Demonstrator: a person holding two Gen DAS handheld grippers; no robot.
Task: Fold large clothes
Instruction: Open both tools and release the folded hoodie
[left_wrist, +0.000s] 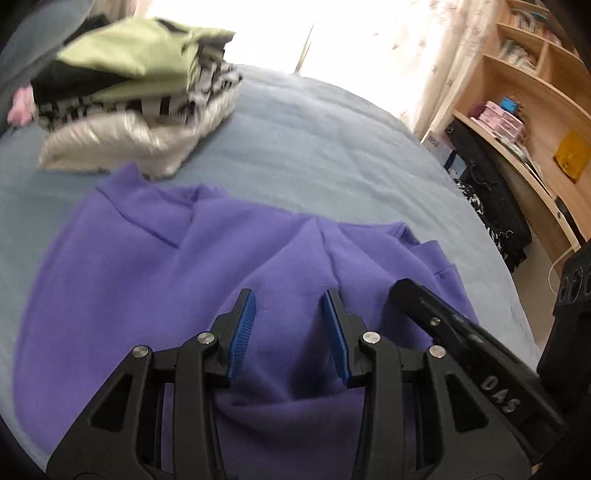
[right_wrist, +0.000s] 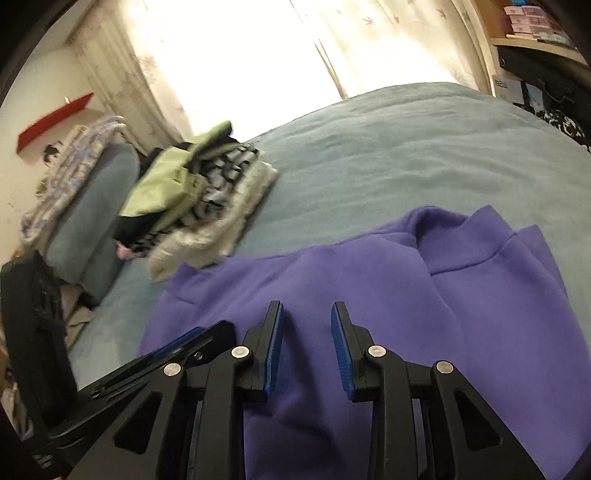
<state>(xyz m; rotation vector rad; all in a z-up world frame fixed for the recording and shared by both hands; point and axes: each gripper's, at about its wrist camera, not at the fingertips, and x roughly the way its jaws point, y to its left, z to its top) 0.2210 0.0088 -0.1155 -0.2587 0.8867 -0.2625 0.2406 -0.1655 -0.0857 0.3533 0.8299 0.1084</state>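
fingers of both grippers stand apart with nothing between them, hovering close over the purple sweatshirt (left_wrist: 155, 266). the left gripper (left_wrist: 290, 332) points forward and down across the sweatshirt's near part, where a ridge of bunched cloth runs away from its jaws. the right gripper (right_wrist: 307, 345) sits just beside it on the right, tilted the same way, with one of its black fingers crossing into the left view.

the sweatshirt lies spread on the blue bedspread (left_wrist: 314, 155), partly folded, with its collar (right_wrist: 469, 243) toward the far right of the garment and loose folds around it.

the likely trouble from here is a grab that catches only the top layer, since the cloth is doubled and bunched near the jaws; the fold would then drag crooked. closing on the ridge instead of an edge or corner would probably lock the wrinkle in. the two grippers are also near enough to each other that they could knock together.

beyond the sweatshirt's far left corner, almost touching it, is a stack of folded clothes (left_wrist: 136, 96); a wide swing of the cloth could topple it. farther off, past the sweatshirt on the right, stands a wooden shelf (left_wrist: 535, 92), and behind the bed a bright curtained window (right_wrist: 258, 48).
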